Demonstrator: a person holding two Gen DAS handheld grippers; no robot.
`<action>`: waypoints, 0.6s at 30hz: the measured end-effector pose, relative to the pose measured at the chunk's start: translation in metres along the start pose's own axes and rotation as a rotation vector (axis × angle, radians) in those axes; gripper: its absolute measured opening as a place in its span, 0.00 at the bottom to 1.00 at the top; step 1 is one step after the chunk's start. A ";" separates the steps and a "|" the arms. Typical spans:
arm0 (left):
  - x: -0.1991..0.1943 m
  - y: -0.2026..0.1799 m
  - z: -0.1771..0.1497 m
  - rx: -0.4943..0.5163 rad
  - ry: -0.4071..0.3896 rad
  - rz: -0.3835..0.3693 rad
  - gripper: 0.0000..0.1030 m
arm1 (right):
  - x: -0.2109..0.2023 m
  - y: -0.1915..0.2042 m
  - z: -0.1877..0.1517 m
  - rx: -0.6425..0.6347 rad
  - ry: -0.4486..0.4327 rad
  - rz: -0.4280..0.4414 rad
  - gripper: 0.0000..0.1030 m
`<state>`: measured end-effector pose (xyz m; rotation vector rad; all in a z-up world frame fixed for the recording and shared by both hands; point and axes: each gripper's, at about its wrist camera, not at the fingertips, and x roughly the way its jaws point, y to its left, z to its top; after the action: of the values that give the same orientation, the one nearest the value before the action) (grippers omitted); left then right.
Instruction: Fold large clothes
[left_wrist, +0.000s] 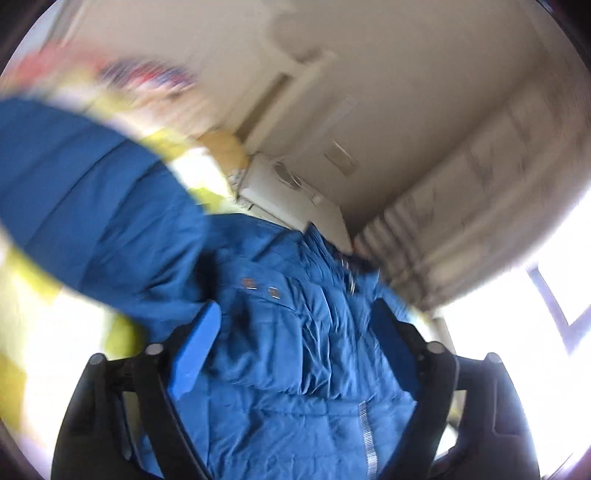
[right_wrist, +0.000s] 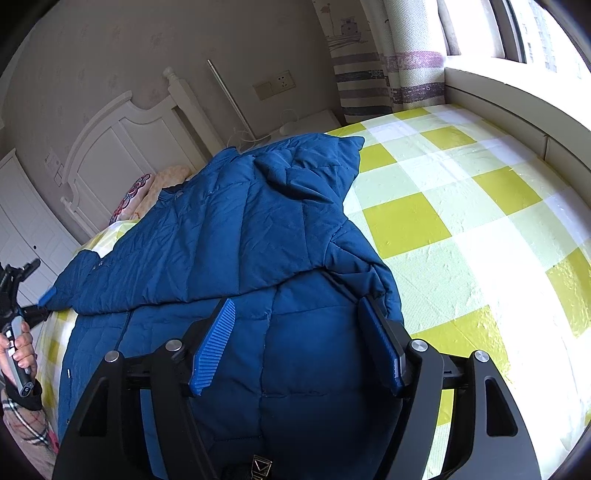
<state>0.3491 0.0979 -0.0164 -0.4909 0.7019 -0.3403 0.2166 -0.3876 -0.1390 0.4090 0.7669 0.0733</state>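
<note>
Noted: white panelled headboard (right_wrist: 122, 147) against pale patterned wall (right_wrist: 110, 48); wall socket (right_wrist: 282, 83); striped curtain (right_wrist: 384, 70) beside bright window (right_wrist: 528, 33); yellow-checked bed cover (right_wrist: 461, 206); white wardrobe doors (right_wrist: 26, 221) at left.

No text, brand or number can be read anywhere. The label (right_wrist: 51, 161) on the white wardrobe door and the jacket's small tabs (left_wrist: 261, 287) are too blurred.

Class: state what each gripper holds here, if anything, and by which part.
Nothing is held. The left gripper and right gripper both stand wide open over the quilted blue padded jacket on the yellow-checked bed sheet, pinching no fabric.
</note>
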 end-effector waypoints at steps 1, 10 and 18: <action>0.008 -0.009 -0.004 0.060 0.007 0.022 0.90 | 0.000 0.001 0.000 -0.005 0.000 -0.005 0.65; 0.108 -0.003 -0.048 0.343 0.200 0.260 0.93 | -0.005 0.018 0.004 -0.086 0.023 -0.101 0.65; 0.108 -0.011 -0.059 0.449 0.220 0.335 0.98 | 0.025 0.074 0.078 -0.262 -0.066 -0.146 0.65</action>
<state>0.3848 0.0212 -0.1071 0.0947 0.8766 -0.2271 0.2941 -0.3406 -0.0768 0.1057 0.7087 0.0231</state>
